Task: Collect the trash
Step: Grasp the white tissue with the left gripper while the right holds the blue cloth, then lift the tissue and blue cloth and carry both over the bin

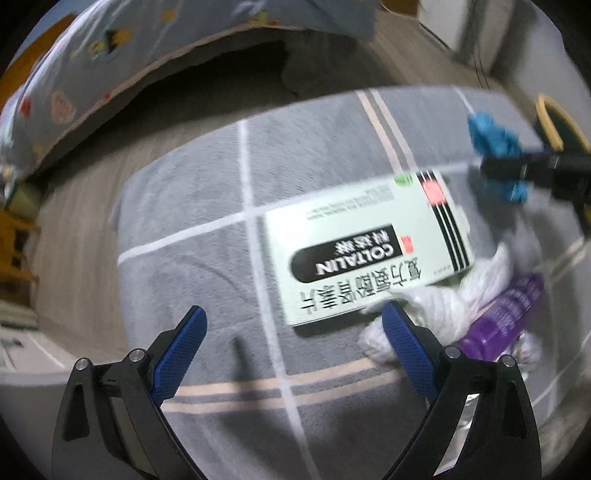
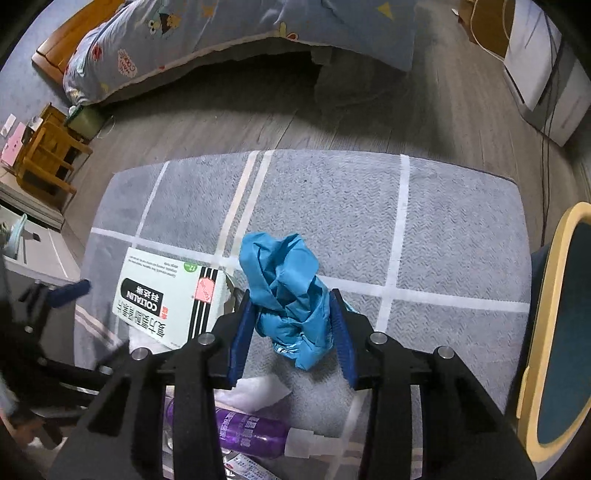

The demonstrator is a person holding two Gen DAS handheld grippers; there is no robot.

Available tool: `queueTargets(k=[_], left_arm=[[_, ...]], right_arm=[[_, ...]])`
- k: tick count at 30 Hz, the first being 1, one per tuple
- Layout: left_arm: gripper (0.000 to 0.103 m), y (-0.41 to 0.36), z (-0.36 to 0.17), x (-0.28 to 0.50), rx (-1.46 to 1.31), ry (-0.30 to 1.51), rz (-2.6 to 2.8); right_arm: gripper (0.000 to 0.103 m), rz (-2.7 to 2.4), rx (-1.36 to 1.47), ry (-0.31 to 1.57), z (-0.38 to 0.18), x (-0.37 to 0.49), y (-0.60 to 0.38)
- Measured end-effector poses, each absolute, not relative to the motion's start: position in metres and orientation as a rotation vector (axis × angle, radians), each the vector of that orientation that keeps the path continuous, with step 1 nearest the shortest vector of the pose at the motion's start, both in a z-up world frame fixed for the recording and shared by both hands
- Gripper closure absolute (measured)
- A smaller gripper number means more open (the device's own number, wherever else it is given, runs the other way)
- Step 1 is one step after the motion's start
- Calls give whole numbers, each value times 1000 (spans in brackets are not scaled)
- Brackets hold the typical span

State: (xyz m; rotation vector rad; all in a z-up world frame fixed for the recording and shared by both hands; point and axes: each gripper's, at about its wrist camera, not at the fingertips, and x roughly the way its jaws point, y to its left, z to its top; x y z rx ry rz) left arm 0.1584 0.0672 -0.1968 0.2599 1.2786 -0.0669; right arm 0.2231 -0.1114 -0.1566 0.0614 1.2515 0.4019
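My right gripper (image 2: 291, 325) is shut on a crumpled blue glove (image 2: 288, 291) and holds it above the grey rug (image 2: 443, 229); both also show at the right of the left wrist view, the glove (image 1: 495, 147) in the black jaws. My left gripper (image 1: 295, 332) is open and empty, low over the rug (image 1: 192, 206), next to a white-green Coltalin medicine box (image 1: 362, 243). The box also shows in the right wrist view (image 2: 166, 295). A crumpled white tissue (image 1: 454, 299) and a purple bottle (image 1: 498, 317) lie by the left gripper's right finger.
A bin with a yellow rim (image 2: 554, 321) stands at the rug's right edge. A bed with a blue cartoon quilt (image 2: 229, 33) lies beyond the wooden floor. A wooden stool (image 2: 48, 158) and white furniture (image 2: 543, 77) stand at the sides.
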Motion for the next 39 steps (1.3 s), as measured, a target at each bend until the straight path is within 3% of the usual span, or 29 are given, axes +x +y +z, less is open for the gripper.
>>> queueTargets(k=[4,9,19,28,30,31,39], left_arm=[[8,55,-198,160,308,1268,-85],[8,55,-171,161,192,1195,-132],[11,46,-168,161,36,1209,-248],[50,19,-176,155,-21,1277,-399],[73,15,-175,152,4,1272,-413],[79,13,-173,151,24,1268,-409],[82,4,-132,145,90,1141,-387]], right_arm=[[64,405,98,1236,-146,224,-126],[64,379,163,1233,-143,231,-141],[64,382,195,1225,-140,233,-149],[64,374,200,1214,-134,231,-151],[64,374,205,1206,-129,229,-151],[64,375,203,1200,-126,228,-151],[64,359,237,1157,-98,206,-168]])
